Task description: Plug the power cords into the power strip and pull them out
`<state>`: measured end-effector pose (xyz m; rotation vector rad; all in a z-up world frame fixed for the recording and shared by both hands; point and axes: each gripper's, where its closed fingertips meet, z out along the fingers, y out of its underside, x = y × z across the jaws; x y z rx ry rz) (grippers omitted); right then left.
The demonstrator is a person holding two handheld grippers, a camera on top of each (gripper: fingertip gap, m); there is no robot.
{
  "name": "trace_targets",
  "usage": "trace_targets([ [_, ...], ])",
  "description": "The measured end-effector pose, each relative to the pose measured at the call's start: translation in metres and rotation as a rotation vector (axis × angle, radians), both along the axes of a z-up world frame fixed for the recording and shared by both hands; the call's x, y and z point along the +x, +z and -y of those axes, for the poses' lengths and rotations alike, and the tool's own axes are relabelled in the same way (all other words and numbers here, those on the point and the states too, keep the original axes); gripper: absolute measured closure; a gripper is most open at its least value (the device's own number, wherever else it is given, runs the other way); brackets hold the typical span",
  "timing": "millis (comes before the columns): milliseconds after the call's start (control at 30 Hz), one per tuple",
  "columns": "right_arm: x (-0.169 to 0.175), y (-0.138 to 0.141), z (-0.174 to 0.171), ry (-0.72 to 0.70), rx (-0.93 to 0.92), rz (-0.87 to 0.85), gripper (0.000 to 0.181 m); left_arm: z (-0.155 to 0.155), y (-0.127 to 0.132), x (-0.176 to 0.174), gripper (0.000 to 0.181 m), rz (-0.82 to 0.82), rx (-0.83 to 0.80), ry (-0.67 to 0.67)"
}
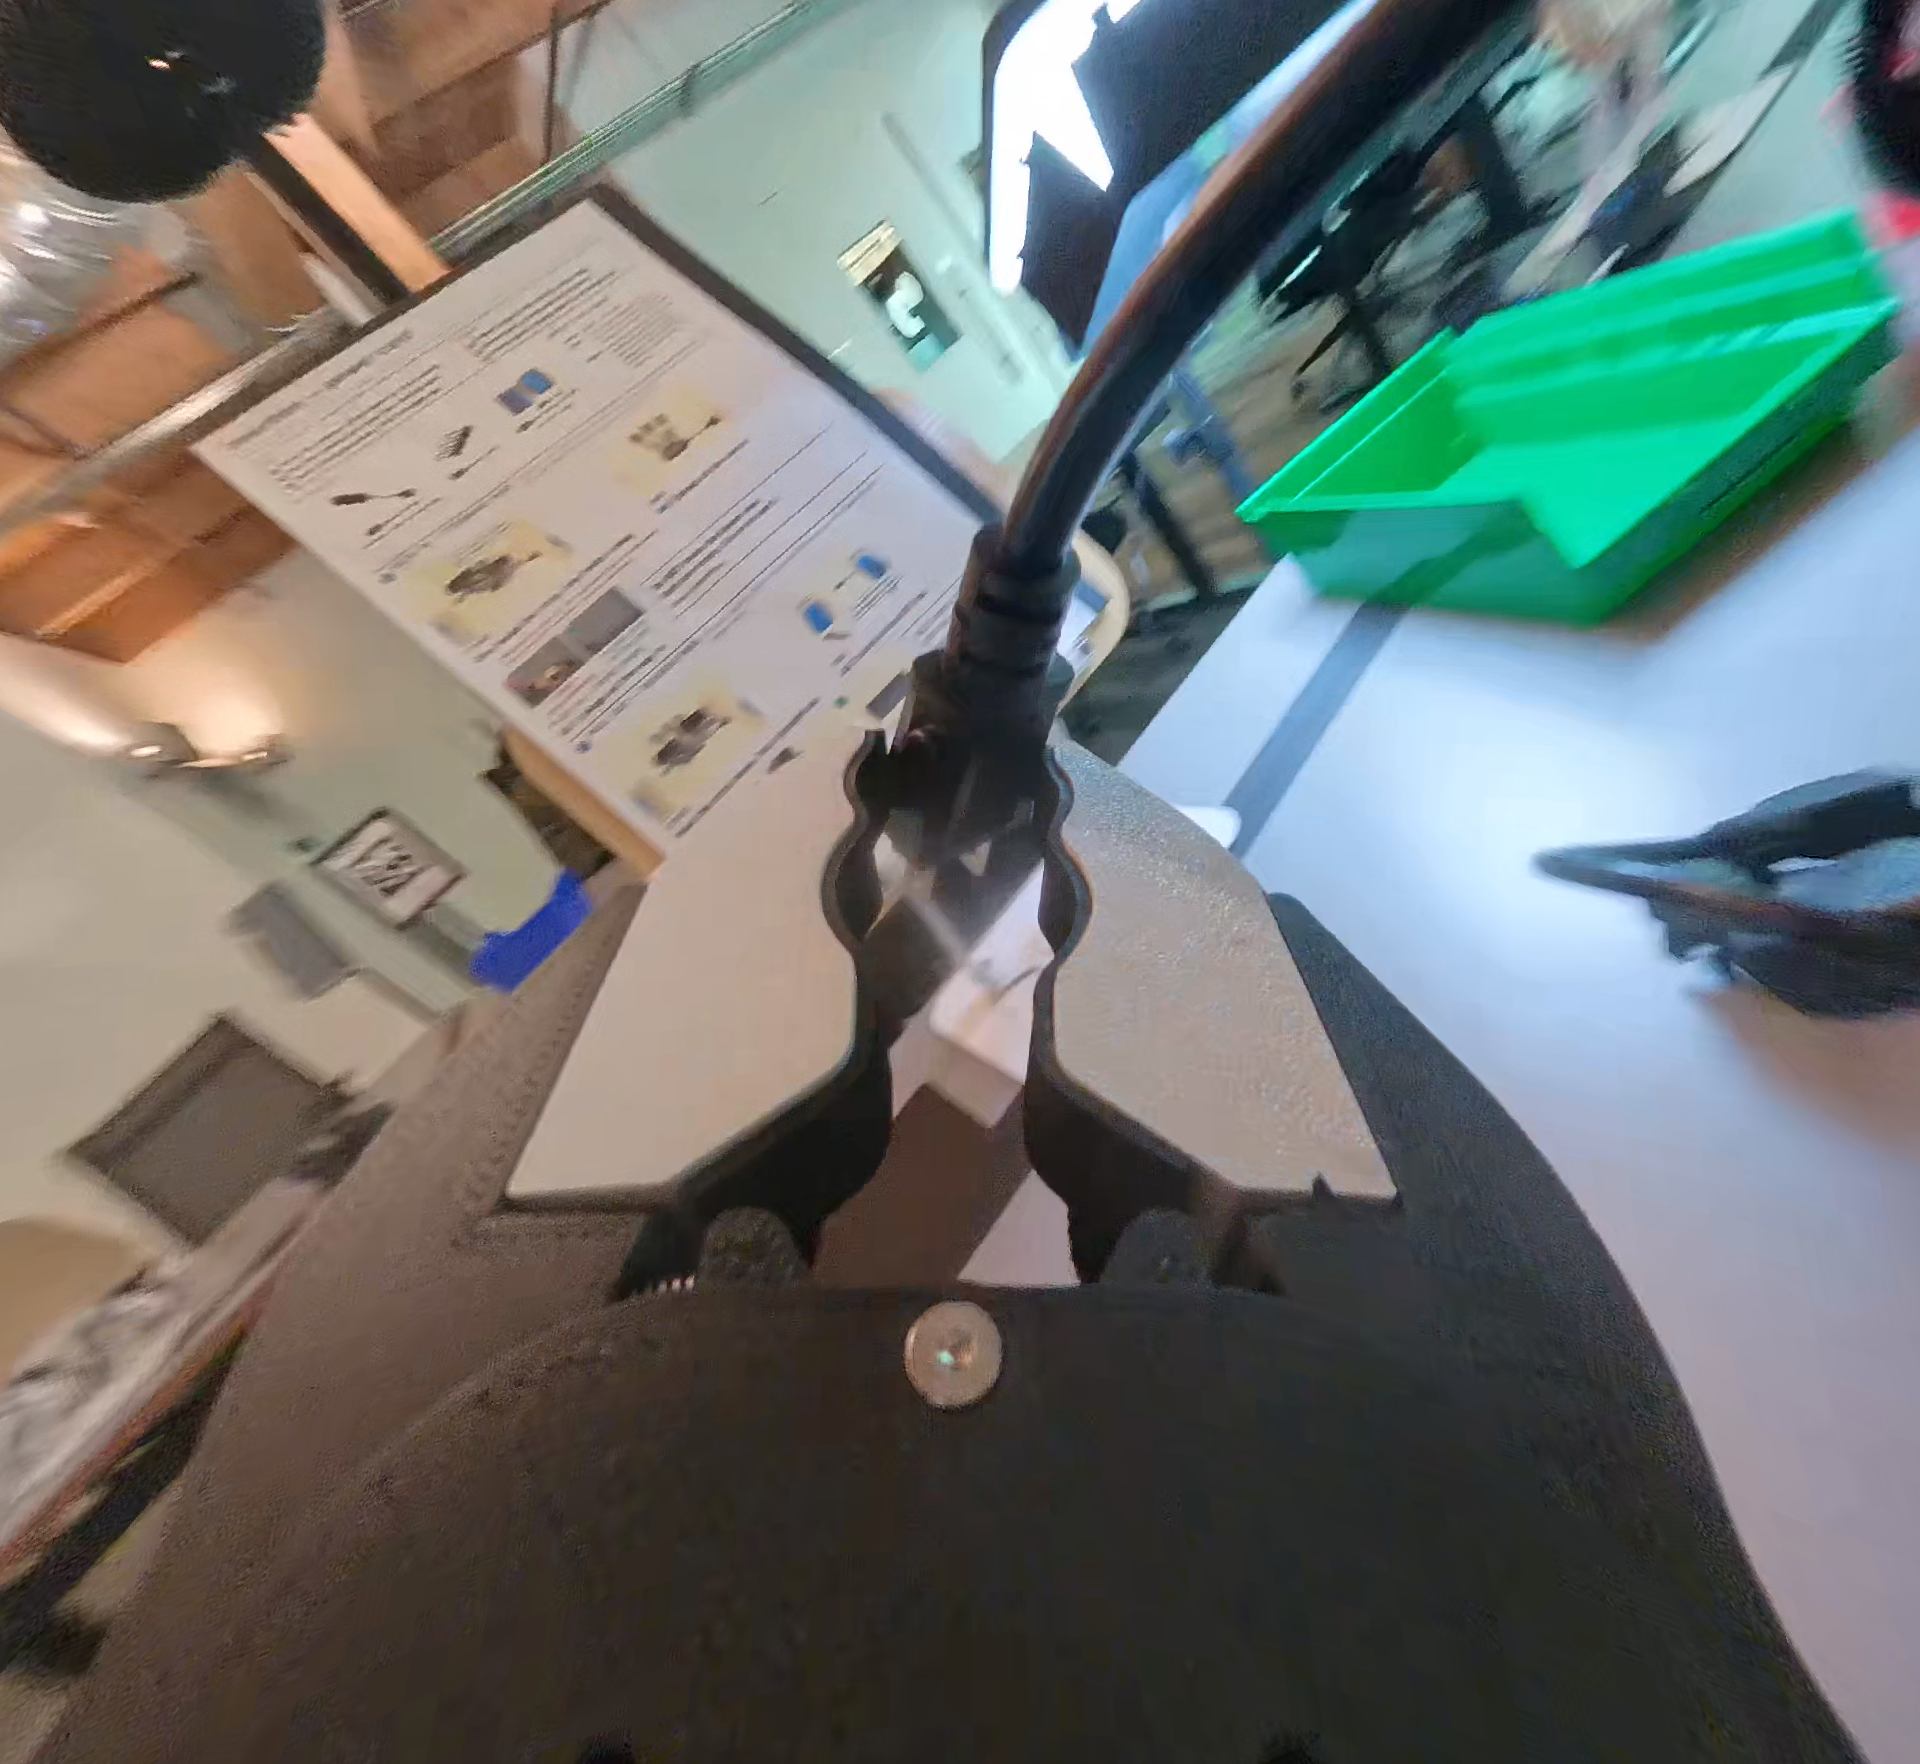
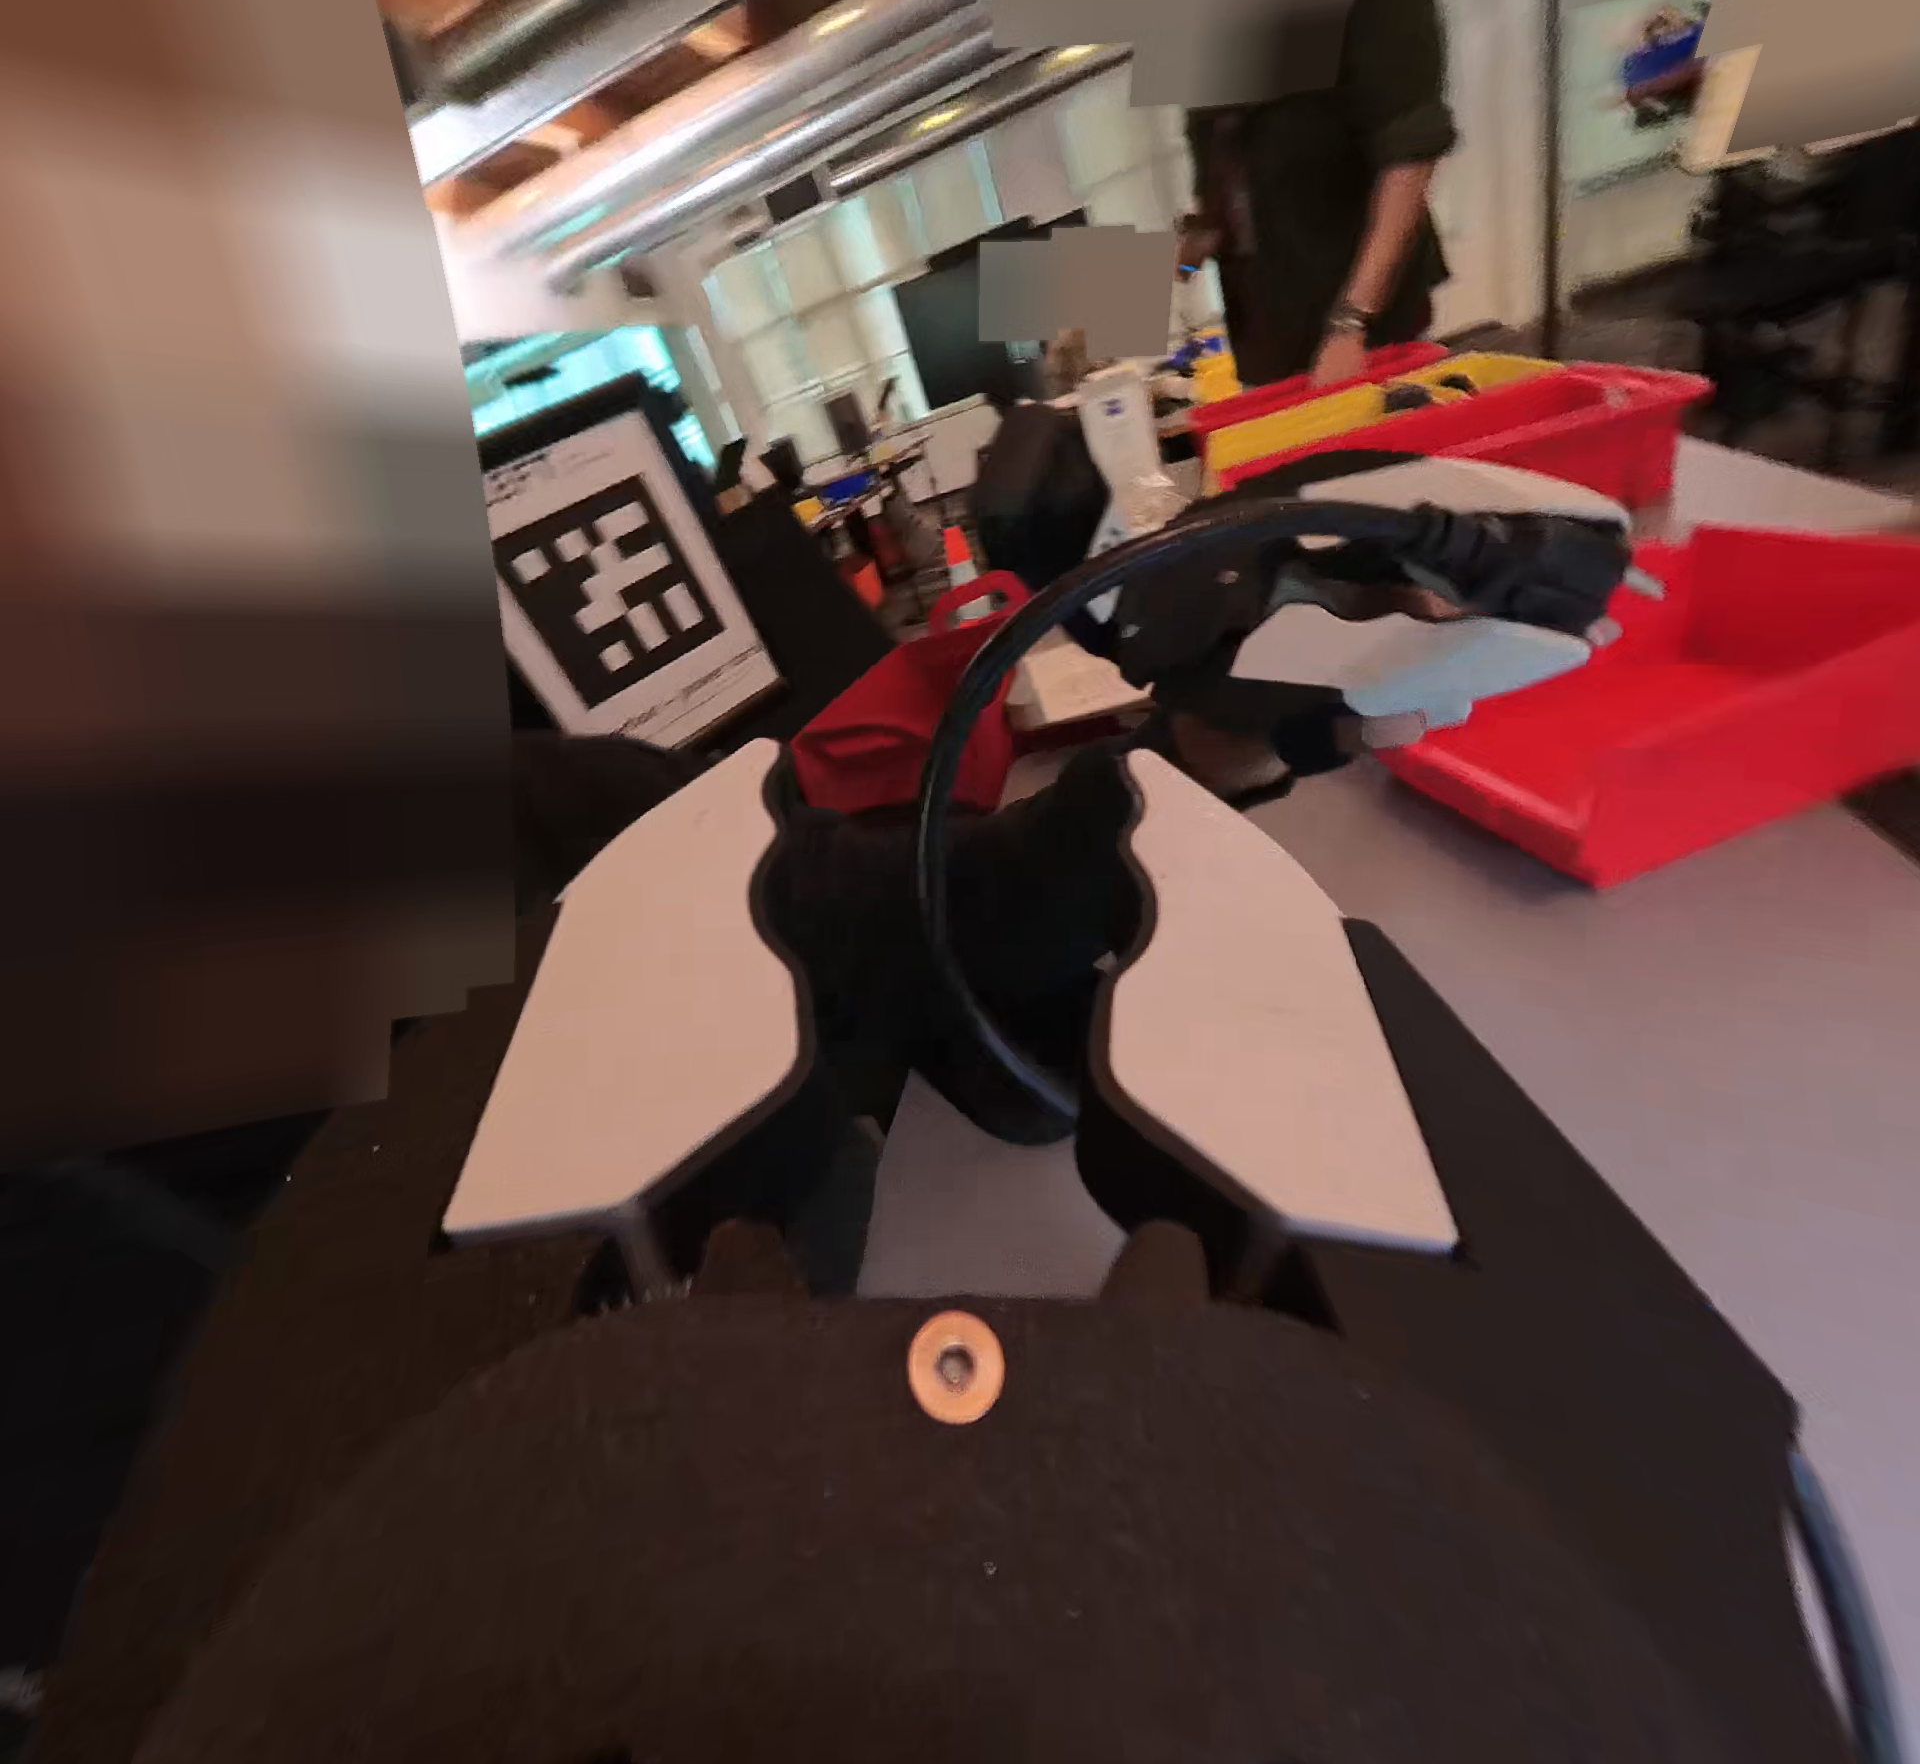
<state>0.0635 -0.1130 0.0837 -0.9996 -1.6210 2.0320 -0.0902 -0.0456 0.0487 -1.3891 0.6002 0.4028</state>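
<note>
My left gripper (image 1: 961, 779) is shut on a black plug (image 1: 987, 665), held in the air. Its black cord (image 1: 1195, 260) arcs up and to the right. A white block (image 1: 977, 1039), seemingly the power strip, shows low between the fingers. In the right wrist view the left gripper (image 2: 1590, 582) holds the plug (image 2: 1527, 551) with its prongs pointing right, over the red bin. The cord (image 2: 935, 831) loops down between the fingers of my right gripper (image 2: 951, 769), which stands open around a black mass (image 2: 862, 935) on the table. I cannot tell whether it touches that mass.
A green bin (image 1: 1621, 426) sits at the far right of the grey table (image 1: 1558, 1195). An instruction board (image 1: 582, 488) stands behind. Red bins (image 2: 1714, 706), a red bag (image 2: 883, 727) and a marker board (image 2: 613, 592) stand ahead. A person (image 2: 1340, 208) stands at the back.
</note>
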Motion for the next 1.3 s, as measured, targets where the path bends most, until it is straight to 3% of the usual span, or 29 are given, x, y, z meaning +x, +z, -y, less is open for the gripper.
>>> trace_targets([
  [67,0.023,0.022,-0.011,-0.01,0.097,-0.148,0.126,0.01,0.01,0.011,0.154,0.074,-0.028,-0.098],
  [100,0.025,0.026,-0.026,-0.105,0.199,-0.203,0.132,0.013,0.01,0.018,0.154,0.106,-0.079,-0.155],
  [167,0.009,0.015,-0.057,-0.368,0.517,-0.248,0.137,0.021,0.009,0.036,0.154,0.135,-0.171,-0.258],
  [200,-0.001,0.0,-0.064,-0.425,0.668,-0.22,0.135,0.026,0.007,0.046,0.154,0.139,-0.217,-0.314],
  [267,-0.019,-0.025,-0.052,-0.396,0.809,-0.196,0.135,0.034,-0.004,0.068,0.154,0.137,-0.328,-0.419],
  [400,-0.044,-0.059,-0.012,-0.208,0.949,-0.204,0.138,0.047,-0.044,0.104,0.154,0.11,-0.583,-0.606],
  [533,-0.052,-0.097,0.011,-0.032,1.089,-0.136,0.148,0.065,-0.086,0.119,0.154,0.043,-0.803,-0.76],
  [600,-0.05,-0.109,0.018,0.025,1.099,-0.112,0.157,0.071,-0.098,0.121,0.154,0.043,-0.88,-0.809],
  [833,-0.045,-0.141,0.026,0.085,1.045,-0.027,0.157,0.084,-0.131,0.125,0.154,0.016,-1.067,-0.884],
  [1000,-0.044,-0.132,0.009,-0.061,0.774,-0.026,0.157,0.065,-0.117,0.123,0.153,0.086,-0.942,-0.829],
  [1133,-0.027,-0.119,0.0,-0.105,0.526,-0.042,0.158,0.055,-0.103,0.112,0.142,0.117,-0.839,-0.76],
  [1233,-0.01,-0.108,-0.008,-0.117,0.444,-0.069,0.158,0.053,-0.127,0.088,0.136,0.125,-0.909,-0.665],
  [1300,-0.007,-0.116,-0.013,-0.15,0.552,-0.056,0.158,0.057,-0.156,0.08,0.135,0.169,-0.99,-0.65],
])
